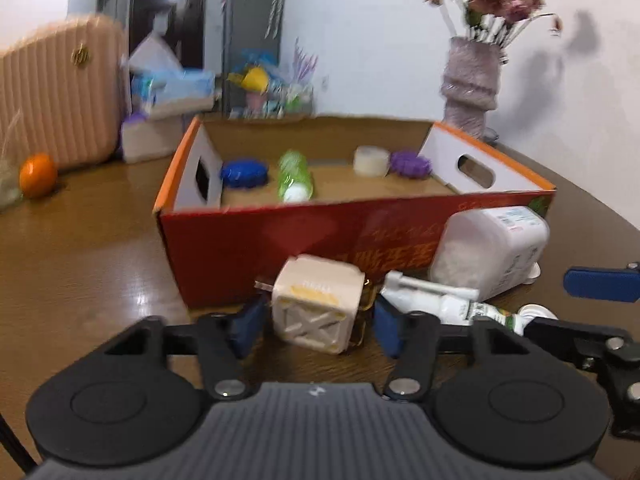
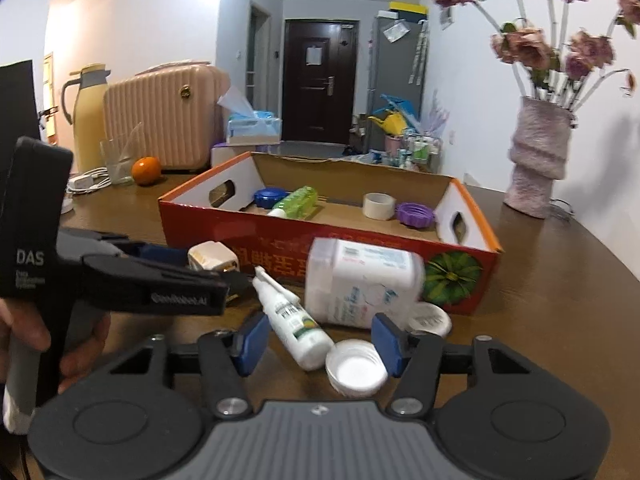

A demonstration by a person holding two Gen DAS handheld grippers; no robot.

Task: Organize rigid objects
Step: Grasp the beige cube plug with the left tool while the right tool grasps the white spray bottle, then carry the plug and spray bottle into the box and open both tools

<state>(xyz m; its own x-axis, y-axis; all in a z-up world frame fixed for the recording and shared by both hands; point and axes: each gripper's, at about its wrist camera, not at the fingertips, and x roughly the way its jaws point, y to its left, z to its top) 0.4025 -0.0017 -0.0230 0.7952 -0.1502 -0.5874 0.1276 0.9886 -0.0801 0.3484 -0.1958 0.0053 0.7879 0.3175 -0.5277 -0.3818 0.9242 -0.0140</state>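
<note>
A red cardboard box [image 1: 248, 240] [image 2: 280, 248] stands open on the brown table. It holds a blue lid [image 1: 244, 173], a green bottle [image 1: 295, 176], a tape roll [image 1: 371, 161] and a purple lid [image 1: 410, 164]. My left gripper [image 1: 320, 322] is open with a beige plug adapter [image 1: 318, 304] [image 2: 212, 258] between its fingers, on the table in front of the box. My right gripper [image 2: 318, 344] is open around a white spray bottle [image 2: 292, 320] and a white cap [image 2: 356, 372]. A white jar [image 2: 360, 280] [image 1: 488, 252] lies on its side beside the box.
An orange [image 2: 146, 171] [image 1: 38, 175], a pink suitcase [image 2: 160, 116], a yellow jug [image 2: 90, 108] and a tissue box [image 2: 254, 128] stand at the back left. A vase of flowers [image 2: 538, 156] [image 1: 472, 84] stands at the back right. Another white lid [image 2: 430, 318] lies by the jar.
</note>
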